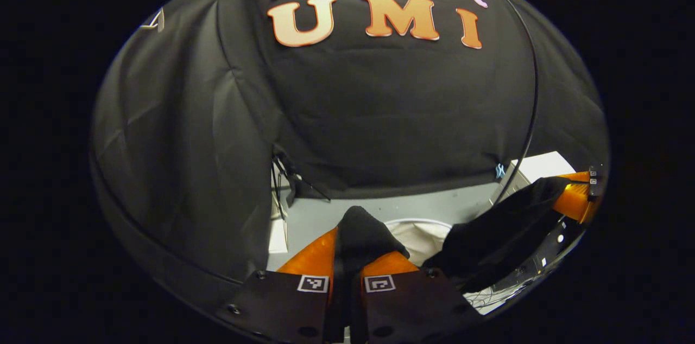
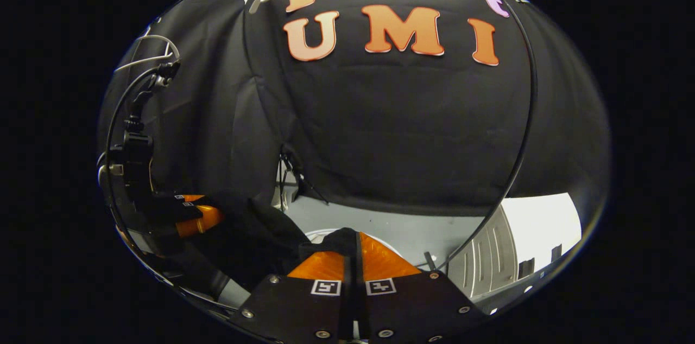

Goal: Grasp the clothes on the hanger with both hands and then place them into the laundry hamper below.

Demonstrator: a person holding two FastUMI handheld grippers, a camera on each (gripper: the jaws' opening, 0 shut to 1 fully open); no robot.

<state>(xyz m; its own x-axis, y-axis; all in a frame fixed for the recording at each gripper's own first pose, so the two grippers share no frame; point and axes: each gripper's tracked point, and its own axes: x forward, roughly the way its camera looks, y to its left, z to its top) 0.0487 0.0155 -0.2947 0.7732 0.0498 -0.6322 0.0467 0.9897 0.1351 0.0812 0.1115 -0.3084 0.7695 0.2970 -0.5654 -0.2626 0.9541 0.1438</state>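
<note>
Both the left gripper (image 1: 347,273) and right gripper (image 2: 355,265) are clamped on the black garment (image 1: 488,235), which hangs between them above the white hamper rim (image 1: 418,222); grasping appears complete, with lowering and release outstanding.

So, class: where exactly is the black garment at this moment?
The black garment is pinched in the left gripper and the right gripper, stretched between them above the white laundry hamper.
</note>
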